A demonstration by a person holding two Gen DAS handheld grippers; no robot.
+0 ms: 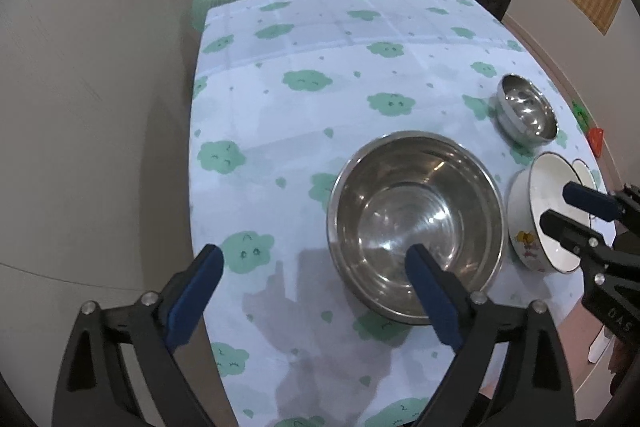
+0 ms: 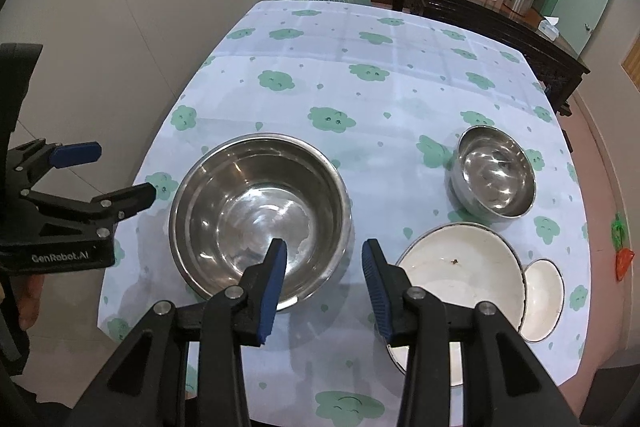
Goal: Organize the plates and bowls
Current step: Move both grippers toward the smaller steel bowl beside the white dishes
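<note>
1. Surveying from my left wrist view: my left gripper [image 1: 314,293] stands spread wide, nothing between the pads. One pad hangs over the near rim of the large steel bowl [image 1: 416,223]; the other is out over the cloud-print tablecloth [image 1: 280,107]. Bowl lies ahead and to the right of this gripper, mouth up, round — no long axis to align to.
2. Same view, right side: the white enamel bowl [image 1: 536,223] sits just beside the large steel bowl, nearly touching, and looks tipped toward my right gripper [image 1: 556,207], whose fingers are at its rim. Whether they press on it I cannot tell here. The small steel bowl [image 1: 527,111] stands upright farther back, apart from both.
3. From my right wrist view: my right gripper [image 2: 325,261] is partly open and holds nothing — bare cloth shows between the pads. Its left pad overlaps the large steel bowl's [image 2: 260,219] near rim; the white enamel bowl [image 2: 460,275] lies just right of the right pad, a small white dish [image 2: 544,297] tucked at its far side.
4. Small steel bowl [image 2: 494,173] sits beyond the enamel bowl, mouth up.
5. Judgement: the enamel bowl is nearer my right hand, the large bowl nearer my left [image 2: 100,171]; nesting likely runs right to left.
</note>
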